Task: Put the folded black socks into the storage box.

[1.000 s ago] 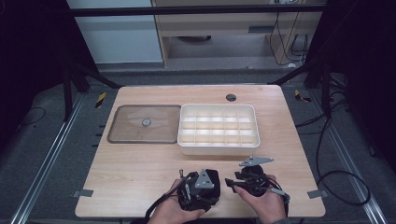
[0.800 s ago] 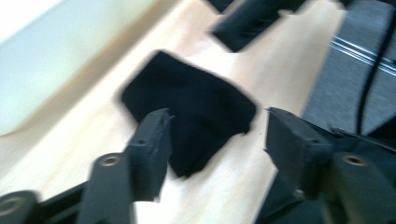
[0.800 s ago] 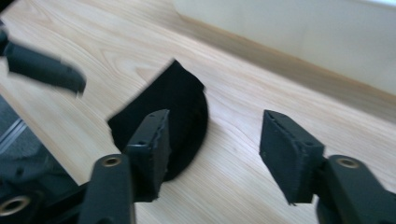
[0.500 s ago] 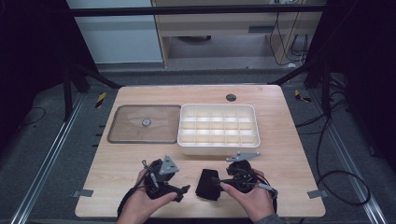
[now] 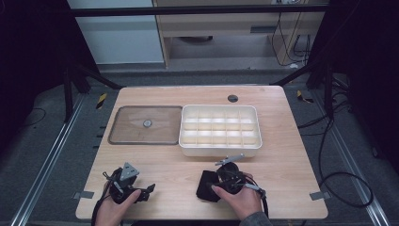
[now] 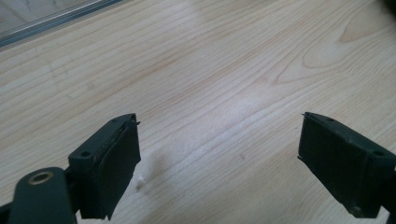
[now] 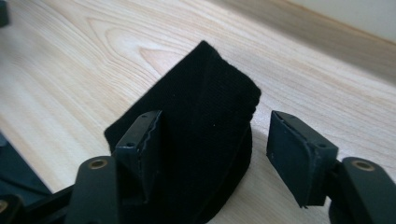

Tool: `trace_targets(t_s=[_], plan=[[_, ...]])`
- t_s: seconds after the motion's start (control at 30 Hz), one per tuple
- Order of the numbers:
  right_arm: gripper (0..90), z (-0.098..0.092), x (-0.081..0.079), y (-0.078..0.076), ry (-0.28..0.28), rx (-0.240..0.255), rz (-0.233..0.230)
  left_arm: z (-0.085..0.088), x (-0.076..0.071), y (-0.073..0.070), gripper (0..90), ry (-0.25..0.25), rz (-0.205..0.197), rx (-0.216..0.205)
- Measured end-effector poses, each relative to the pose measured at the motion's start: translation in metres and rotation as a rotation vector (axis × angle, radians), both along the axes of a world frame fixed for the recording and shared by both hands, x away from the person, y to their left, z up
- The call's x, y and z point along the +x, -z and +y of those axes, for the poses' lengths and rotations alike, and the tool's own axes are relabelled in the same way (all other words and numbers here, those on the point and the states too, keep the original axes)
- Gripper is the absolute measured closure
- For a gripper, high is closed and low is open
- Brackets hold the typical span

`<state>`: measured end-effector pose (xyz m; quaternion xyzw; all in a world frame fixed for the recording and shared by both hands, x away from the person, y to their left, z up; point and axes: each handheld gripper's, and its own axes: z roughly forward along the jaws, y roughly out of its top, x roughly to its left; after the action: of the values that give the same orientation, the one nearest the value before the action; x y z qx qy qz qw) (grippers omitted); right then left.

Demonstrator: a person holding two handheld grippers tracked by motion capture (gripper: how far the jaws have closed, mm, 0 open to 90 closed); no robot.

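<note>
A black folded cloth [image 5: 205, 188] lies on the wooden table [image 5: 179, 165] near the front edge. In the right gripper view one fold of the cloth [image 7: 210, 107] stands up between the jaws. My right gripper [image 7: 212, 128] is open: its left pad [image 7: 150, 135] touches the fabric and a gap shows at the right pad, though the jaws have just been closing. From above, the right gripper [image 5: 215, 181] sits just right of the cloth. My left gripper [image 5: 147, 190] is off to the front left. In its own view the left gripper [image 6: 218, 120] has just opened wide over bare wood.
A white compartment tray [image 5: 219, 149] stands just behind the right hand. To its left lies a dark-framed clear lid [image 5: 117, 134] with a small knob [image 5: 147, 123]. A round hole [image 5: 232, 98] sits near the table's far edge. Bare wood spans the front left.
The left gripper let go of the black cloth, opened and moved left along the front edge. The cloth now rests on the table at the right gripper, which shifted slightly left.
</note>
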<state>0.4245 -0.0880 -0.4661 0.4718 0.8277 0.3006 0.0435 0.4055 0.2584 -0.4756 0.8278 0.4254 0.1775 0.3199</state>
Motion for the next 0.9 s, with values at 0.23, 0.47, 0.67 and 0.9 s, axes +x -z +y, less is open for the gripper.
trace_targets(t_s=[0.23,0.47,0.67,0.9], plan=[[40.0,0.004,0.002,0.007,0.019,-0.003,0.030,0.008,0.000,0.001,12.5,-0.021,0.000,-0.023],[41.7,0.007,0.000,0.010,0.020,0.012,0.034,0.010,0.001,0.003,12.9,-0.033,0.007,-0.040],[46.0,0.007,0.000,0.012,0.006,0.033,0.041,0.012,0.001,0.004,13.2,-0.036,0.018,-0.050],[63.2,0.009,0.000,0.011,-0.039,0.070,0.055,0.016,0.002,0.006,13.5,-0.039,0.020,-0.050]])
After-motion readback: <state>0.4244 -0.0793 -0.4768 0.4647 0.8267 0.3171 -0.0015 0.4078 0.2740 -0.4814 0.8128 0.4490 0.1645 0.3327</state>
